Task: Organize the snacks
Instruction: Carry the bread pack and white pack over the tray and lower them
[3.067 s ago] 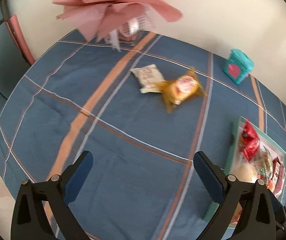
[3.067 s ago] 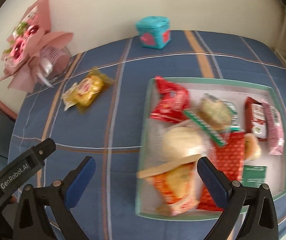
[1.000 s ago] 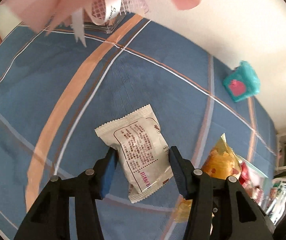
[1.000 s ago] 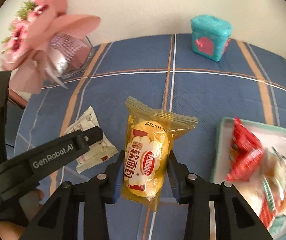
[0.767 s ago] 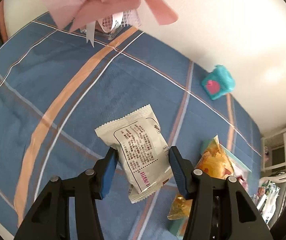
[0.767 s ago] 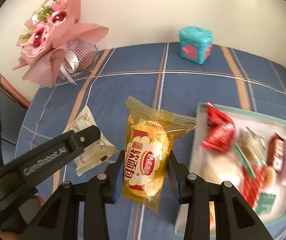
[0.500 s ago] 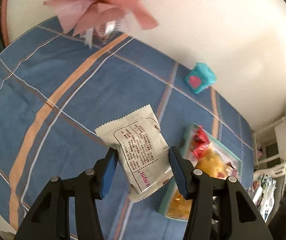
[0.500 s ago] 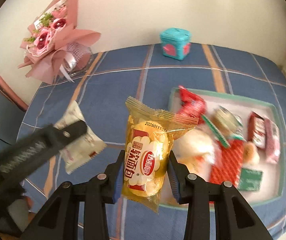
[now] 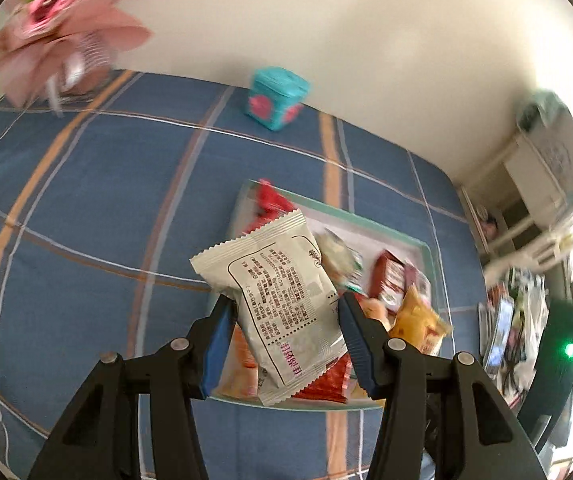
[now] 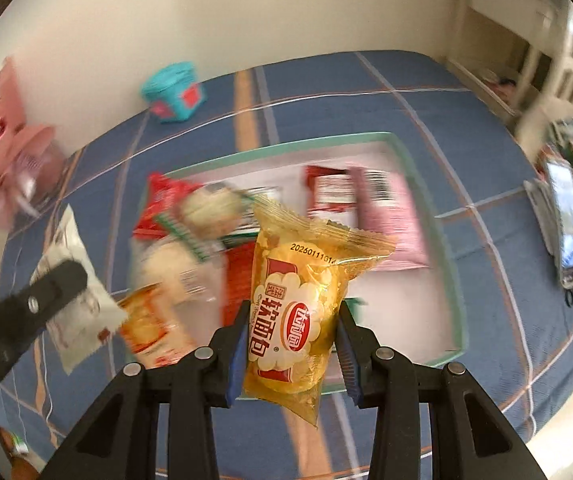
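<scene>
My left gripper (image 9: 286, 340) is shut on a white snack packet (image 9: 282, 296) and holds it in the air above the near left part of the green-rimmed tray (image 9: 432, 258). My right gripper (image 10: 291, 344) is shut on a yellow bread packet (image 10: 298, 308) and holds it above the tray's (image 10: 452, 264) near side. The tray holds several snack packets, red, pink and orange. In the right wrist view the left gripper's finger (image 10: 52, 286) and the white packet (image 10: 74, 296) show at the left. The yellow packet also shows in the left wrist view (image 9: 416, 322).
The tray lies on a blue plaid cloth (image 9: 86, 184). A teal box (image 9: 276, 96) stands by the back wall. A pink flower bouquet (image 9: 58, 24) is at the back left. A phone (image 10: 566, 220) and clutter lie off the table's right edge.
Both grippers have lifted their packets off the cloth and carried them right, from the table's left side to above the tray. Both views are blurred by motion.
</scene>
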{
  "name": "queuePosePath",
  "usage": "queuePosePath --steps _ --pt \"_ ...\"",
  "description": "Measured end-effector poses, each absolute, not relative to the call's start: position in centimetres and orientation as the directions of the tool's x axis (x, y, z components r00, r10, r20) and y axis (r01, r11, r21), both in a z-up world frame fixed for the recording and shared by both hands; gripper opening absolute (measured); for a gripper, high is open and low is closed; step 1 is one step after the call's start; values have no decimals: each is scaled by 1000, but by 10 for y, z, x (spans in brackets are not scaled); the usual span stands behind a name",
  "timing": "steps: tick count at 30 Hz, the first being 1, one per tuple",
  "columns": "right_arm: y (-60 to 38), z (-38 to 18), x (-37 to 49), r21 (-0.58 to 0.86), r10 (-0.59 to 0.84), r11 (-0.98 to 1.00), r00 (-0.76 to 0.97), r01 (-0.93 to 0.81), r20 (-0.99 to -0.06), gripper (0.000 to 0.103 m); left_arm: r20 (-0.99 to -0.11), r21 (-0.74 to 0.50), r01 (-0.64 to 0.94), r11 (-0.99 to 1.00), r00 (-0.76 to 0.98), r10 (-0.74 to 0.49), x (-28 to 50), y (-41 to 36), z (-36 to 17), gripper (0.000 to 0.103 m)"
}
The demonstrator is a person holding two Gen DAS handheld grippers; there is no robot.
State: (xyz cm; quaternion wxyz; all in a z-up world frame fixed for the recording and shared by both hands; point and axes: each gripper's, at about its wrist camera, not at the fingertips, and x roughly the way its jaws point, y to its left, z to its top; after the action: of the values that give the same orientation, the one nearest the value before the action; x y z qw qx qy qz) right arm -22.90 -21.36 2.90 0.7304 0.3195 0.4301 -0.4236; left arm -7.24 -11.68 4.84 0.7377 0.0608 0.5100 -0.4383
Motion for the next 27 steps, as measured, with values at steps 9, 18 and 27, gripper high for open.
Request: queuePosePath --steps 9,18,27 --pt "-237 31 -250 111 -369 411 277 905 -887 41 -819 -305 770 560 88 -567 -109 -148 40 54" --pt "-238 23 -237 94 -366 445 277 890 -888 41 -838 -283 760 585 100 -536 -103 -155 24 54" --pt "-238 17 -228 68 -372 468 267 881 -889 41 -840 -285 755 590 99 -533 -98 -156 23 54"
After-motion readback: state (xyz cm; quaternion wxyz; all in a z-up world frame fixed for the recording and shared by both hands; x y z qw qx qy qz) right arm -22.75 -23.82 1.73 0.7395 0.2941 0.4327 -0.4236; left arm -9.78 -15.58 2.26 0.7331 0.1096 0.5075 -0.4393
